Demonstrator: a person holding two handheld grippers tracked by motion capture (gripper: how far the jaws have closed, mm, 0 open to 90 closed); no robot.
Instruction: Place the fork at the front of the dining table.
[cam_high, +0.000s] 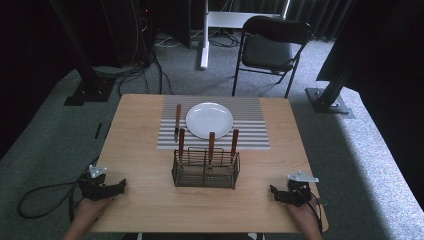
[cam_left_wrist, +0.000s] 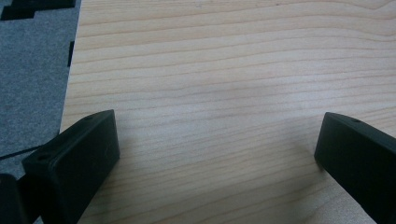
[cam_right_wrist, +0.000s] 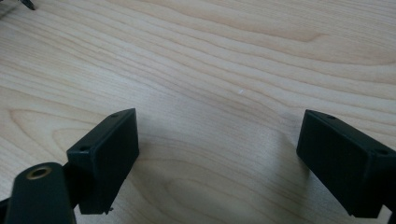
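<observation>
Wooden table (cam_high: 145, 150): bears all items | striped placemat (cam_high: 250, 125): far centre, under white plate (cam_high: 209, 120), knife (cam_high: 177, 122) just left of plate | wire cutlery caddy (cam_high: 205, 170): centre, between grippers, three wooden-handled utensils upright | left gripper (cam_high: 121, 186): near-left edge, jaws wide, empty | right gripper (cam_high: 272, 191): near-right, jaws wide, empty.

Table (cam_high: 145, 150): placemat (cam_high: 255, 131) (striped), caddy (cam_high: 205, 172)

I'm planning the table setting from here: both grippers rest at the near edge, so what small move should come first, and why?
Probably reach the right gripper forward toward the rightmost handle in the caddy. Its jaws stand open over bare table, holding nothing. One knife already lies left of the plate; three handles stand upright in the caddy.
</observation>
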